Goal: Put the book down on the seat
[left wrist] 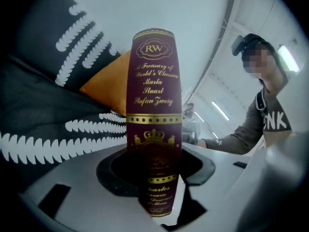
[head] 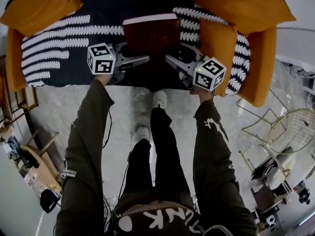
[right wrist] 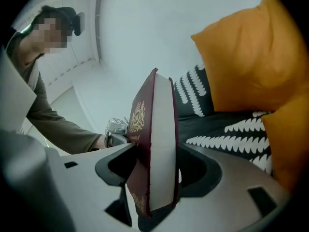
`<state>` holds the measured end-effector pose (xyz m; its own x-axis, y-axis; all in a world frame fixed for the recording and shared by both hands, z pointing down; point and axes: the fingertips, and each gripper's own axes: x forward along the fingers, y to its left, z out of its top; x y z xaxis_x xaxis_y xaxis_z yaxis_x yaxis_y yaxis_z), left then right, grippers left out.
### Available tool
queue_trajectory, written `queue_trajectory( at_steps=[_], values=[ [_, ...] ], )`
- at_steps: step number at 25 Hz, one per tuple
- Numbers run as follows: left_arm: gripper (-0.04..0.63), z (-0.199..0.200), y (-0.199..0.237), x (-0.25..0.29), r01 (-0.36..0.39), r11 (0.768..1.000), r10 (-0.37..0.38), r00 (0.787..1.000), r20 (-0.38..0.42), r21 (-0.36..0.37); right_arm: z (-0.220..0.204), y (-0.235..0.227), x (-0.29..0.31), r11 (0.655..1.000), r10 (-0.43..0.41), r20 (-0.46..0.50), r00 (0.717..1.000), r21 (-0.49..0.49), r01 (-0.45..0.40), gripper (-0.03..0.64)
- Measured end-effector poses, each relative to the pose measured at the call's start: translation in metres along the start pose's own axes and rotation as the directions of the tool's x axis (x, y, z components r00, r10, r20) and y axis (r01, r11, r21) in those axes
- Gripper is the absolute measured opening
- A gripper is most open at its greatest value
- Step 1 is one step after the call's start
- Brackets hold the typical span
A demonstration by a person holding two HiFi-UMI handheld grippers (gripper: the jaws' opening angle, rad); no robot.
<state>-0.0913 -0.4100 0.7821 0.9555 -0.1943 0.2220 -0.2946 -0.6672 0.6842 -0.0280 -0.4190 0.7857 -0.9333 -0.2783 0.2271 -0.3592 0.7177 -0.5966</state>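
Note:
A thick dark-red book (head: 151,33) with gold lettering hangs flat over the seat (head: 74,38), a black cover with white leaf stripes. My left gripper (head: 142,59) is shut on its spine side. My right gripper (head: 170,59) is shut on the page side. In the left gripper view the gold-printed spine of the book (left wrist: 154,120) stands between the jaws. In the right gripper view the book (right wrist: 157,153) shows its white page edge between the jaws. Whether the book touches the seat is unclear.
Orange cushions lie at the seat's back left (head: 39,6), back right (head: 236,4) and right side (head: 219,41). An orange armrest (head: 263,63) bounds the right. The person's legs and shoes (head: 158,100) stand on the grey floor in front. Wire chairs (head: 290,127) stand at the right.

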Motion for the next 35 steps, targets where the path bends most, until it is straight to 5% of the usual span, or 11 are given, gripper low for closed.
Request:
queue_trajectory(
  at_steps=[6, 12, 19, 25, 35],
  values=[
    [0.221, -0.032, 0.052, -0.004, -0.008, 0.985, -0.004, 0.998, -0.065, -0.174, -0.039, -0.036, 0.036, 0.986, -0.002, -0.062, 0.998, 0.168, 0.012, 0.255],
    [0.221, -0.057, 0.080, -0.002, -0.031, 0.939, -0.027, 0.986, -0.164, -0.343, -0.062, -0.054, 0.050, 0.940, -0.026, -0.133, 0.991, 0.333, 0.070, 0.259],
    [0.222, -0.071, 0.096, 0.003, -0.055, 0.912, -0.038, 0.975, -0.217, -0.407, -0.085, -0.069, 0.050, 0.906, -0.049, -0.186, 0.981, 0.406, 0.122, 0.267],
    [0.224, -0.070, 0.119, -0.019, -0.089, 0.837, 0.020, 0.991, -0.133, -0.540, -0.091, -0.075, 0.046, 0.904, -0.080, -0.230, 0.970, 0.393, 0.168, 0.232],
    [0.225, -0.062, 0.121, -0.035, -0.053, 0.849, 0.032, 0.998, -0.050, -0.525, -0.091, -0.083, 0.041, 0.907, -0.107, -0.244, 0.964, 0.374, 0.195, 0.250]
  ],
)
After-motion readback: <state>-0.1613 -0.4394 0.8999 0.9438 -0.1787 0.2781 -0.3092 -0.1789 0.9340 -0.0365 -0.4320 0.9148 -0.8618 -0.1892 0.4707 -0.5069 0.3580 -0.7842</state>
